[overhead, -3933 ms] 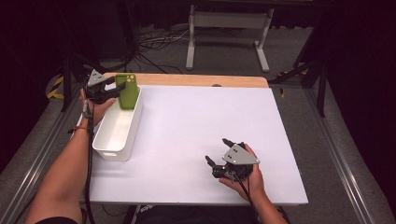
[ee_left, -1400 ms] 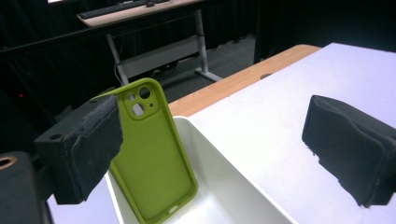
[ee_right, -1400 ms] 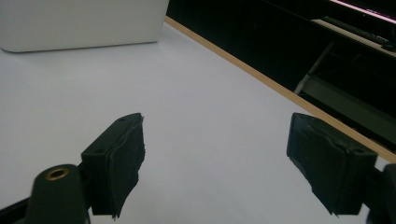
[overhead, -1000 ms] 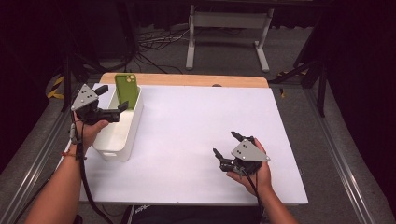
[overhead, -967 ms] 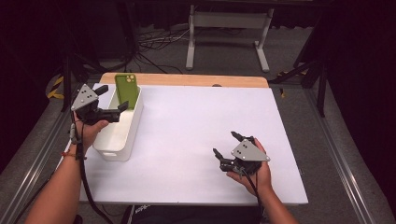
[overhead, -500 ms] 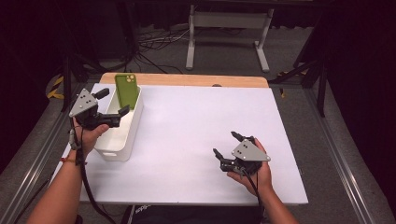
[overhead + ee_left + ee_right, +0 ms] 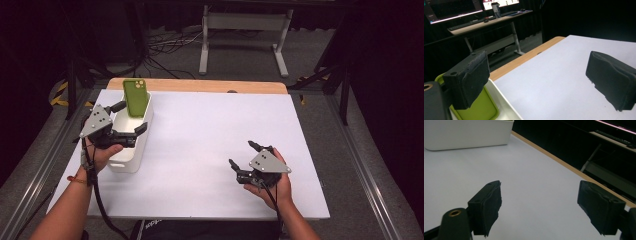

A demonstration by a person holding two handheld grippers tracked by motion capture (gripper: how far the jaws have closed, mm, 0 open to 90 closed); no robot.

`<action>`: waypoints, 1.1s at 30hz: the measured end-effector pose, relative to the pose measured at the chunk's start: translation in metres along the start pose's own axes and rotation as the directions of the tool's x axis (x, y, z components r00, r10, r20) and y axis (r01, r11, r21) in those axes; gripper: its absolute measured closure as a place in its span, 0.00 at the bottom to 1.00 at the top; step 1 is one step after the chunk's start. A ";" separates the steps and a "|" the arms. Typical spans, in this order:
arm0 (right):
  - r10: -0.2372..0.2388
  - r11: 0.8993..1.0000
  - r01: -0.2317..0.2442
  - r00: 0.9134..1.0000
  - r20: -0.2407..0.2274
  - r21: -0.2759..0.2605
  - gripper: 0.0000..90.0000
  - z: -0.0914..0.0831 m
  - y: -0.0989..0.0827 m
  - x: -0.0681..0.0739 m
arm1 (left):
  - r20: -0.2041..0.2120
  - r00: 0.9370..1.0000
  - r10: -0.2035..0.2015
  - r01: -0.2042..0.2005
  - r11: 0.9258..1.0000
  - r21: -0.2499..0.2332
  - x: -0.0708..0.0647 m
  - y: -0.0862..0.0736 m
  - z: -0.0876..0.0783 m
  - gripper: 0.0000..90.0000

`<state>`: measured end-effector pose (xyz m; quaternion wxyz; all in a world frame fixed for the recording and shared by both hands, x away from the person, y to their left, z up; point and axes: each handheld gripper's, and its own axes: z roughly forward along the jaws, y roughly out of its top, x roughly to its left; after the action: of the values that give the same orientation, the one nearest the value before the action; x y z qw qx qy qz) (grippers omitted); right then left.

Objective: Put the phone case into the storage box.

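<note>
Currently green slab-shaped phone in its case stands propped upright against the far end wall of the white rectangular plastic bin, so left claw hangs wide open, empty beside it, right claw likewise idle over the white counter.

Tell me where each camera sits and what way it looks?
High view: above the table, looking down; both forearms, left claw, right claw.
Left gripper view: on the left claw, facing the far table edge; its pads, the green phone.
Right gripper view: on the right claw, facing the white bin.
All three share the bin.
</note>
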<state>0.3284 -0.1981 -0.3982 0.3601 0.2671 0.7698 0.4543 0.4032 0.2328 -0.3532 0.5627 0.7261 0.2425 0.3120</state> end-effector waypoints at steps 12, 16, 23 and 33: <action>-0.005 1.000 0.005 1.000 0.000 -0.007 0.22 -0.002 0.002 0.002 | 0.059 0.998 0.016 -0.016 1.000 -0.014 -0.023 -0.001 0.000 0.07; -0.008 1.000 0.008 1.000 -0.002 -0.010 0.22 -0.003 0.003 0.003 | 0.081 0.996 0.030 -0.029 1.000 -0.012 -0.030 -0.003 -0.001 0.07; -0.012 1.000 0.012 1.000 -0.002 -0.010 0.22 -0.003 0.004 0.005 | 0.116 0.992 0.053 -0.054 0.999 0.002 -0.044 -0.010 0.001 0.07; -0.019 1.000 0.019 1.000 -0.003 -0.014 0.22 -0.004 0.004 0.007 | 0.132 0.989 0.059 -0.059 0.998 -0.001 -0.059 -0.017 0.003 0.07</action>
<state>0.3213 -0.1934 -0.3950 0.3652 0.2568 0.7695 0.4566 0.3647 0.1941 -0.3810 0.5671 0.7528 0.1834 0.2794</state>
